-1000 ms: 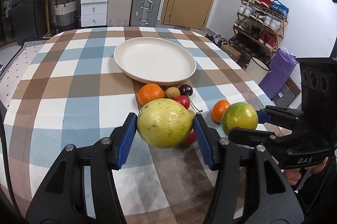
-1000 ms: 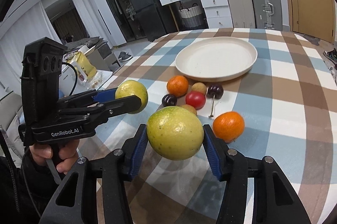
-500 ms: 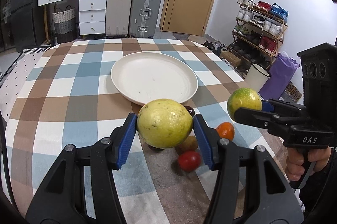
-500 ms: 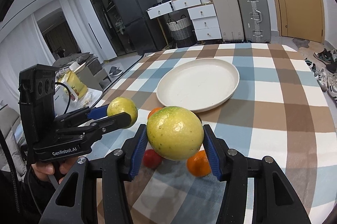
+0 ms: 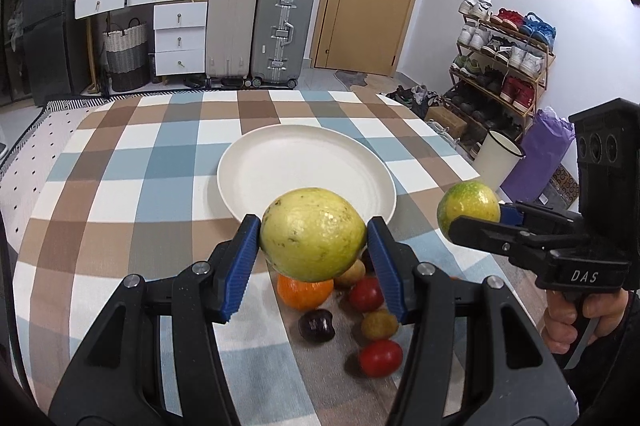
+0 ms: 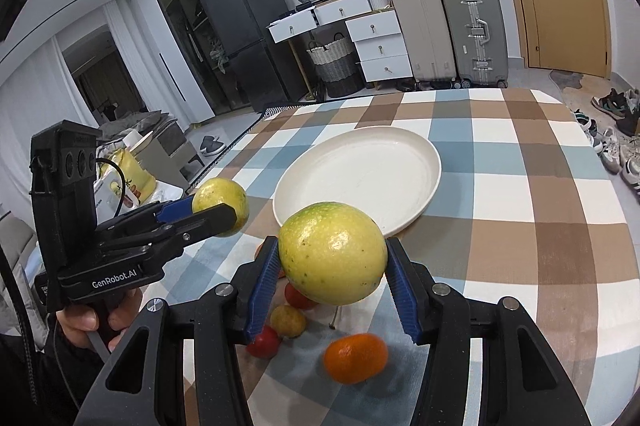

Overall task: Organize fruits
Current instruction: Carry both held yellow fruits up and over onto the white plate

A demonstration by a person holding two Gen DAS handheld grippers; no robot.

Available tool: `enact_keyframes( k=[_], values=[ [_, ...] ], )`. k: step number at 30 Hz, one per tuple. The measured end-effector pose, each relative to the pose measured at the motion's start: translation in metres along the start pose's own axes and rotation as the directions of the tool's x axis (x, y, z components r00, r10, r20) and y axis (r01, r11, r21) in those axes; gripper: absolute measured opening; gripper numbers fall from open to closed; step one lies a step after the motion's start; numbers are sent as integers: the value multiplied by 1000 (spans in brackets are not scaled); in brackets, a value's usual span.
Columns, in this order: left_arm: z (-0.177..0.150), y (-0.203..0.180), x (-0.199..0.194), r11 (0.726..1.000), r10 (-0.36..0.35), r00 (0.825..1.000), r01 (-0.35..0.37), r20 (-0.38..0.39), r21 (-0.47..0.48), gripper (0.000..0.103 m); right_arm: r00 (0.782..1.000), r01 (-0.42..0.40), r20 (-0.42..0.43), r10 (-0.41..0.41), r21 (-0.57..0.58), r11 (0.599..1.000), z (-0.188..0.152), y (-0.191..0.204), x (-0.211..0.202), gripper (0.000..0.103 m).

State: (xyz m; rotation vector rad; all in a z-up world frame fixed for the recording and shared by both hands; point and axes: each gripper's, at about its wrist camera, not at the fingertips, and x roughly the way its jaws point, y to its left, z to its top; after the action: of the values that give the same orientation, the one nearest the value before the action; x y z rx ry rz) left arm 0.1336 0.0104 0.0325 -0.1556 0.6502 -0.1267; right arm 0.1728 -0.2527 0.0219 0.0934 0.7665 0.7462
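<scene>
A yellow-green guava (image 5: 313,234) sits clamped in the left gripper (image 5: 313,240), above the small fruits (image 5: 368,310) on the checked tablecloth (image 5: 120,185). The right gripper (image 6: 332,260) clamps a greener guava (image 6: 332,253). The white plate (image 5: 306,173) lies just beyond, bare.

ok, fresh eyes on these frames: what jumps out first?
Two big yellow-green citrus fruits, one clamped in the left gripper, one in the right gripper, both held above the checked tablecloth. Behind them sits an empty white plate; below lies a cluster of small fruits, including an orange mandarin.
</scene>
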Motion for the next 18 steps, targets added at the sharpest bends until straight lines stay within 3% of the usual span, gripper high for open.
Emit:
enact_keyframes(
  k=[18],
  values=[
    [23, 12, 46, 999, 39, 999, -39, -14, 2, 52, 1000, 7, -14, -7, -3, 1000, 25, -14, 30, 53]
  ],
)
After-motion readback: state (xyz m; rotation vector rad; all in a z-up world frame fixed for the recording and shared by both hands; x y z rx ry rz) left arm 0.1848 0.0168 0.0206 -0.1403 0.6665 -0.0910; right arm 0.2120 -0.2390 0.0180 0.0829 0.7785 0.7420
